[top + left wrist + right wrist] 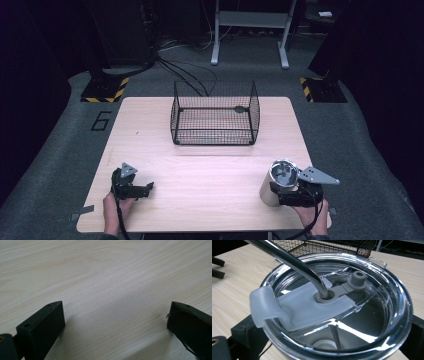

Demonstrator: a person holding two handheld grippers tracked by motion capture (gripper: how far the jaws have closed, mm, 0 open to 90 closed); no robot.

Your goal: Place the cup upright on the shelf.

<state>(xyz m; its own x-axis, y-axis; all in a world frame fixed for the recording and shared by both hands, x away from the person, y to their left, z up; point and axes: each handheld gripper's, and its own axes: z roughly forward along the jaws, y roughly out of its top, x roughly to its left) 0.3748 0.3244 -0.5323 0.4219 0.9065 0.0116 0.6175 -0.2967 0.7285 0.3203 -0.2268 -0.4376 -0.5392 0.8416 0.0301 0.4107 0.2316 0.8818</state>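
Observation:
A steel tumbler (275,181) with a clear lid (342,302) and a bent metal straw (294,262) stands at the table's front right. My right gripper (281,193) is shut on the tumbler, with one black jaw on each side of it just below the lid in the right gripper view (334,342). My left gripper (148,189) lies low on the wooden table (200,170) at the front left. It is open, and between its jaws there is bare wood (115,312).
A black wire basket (215,114) stands at the middle back of the table, open at the top, and its mesh (324,246) appears behind the lid. Beyond the table are grey floor, cables and stand feet.

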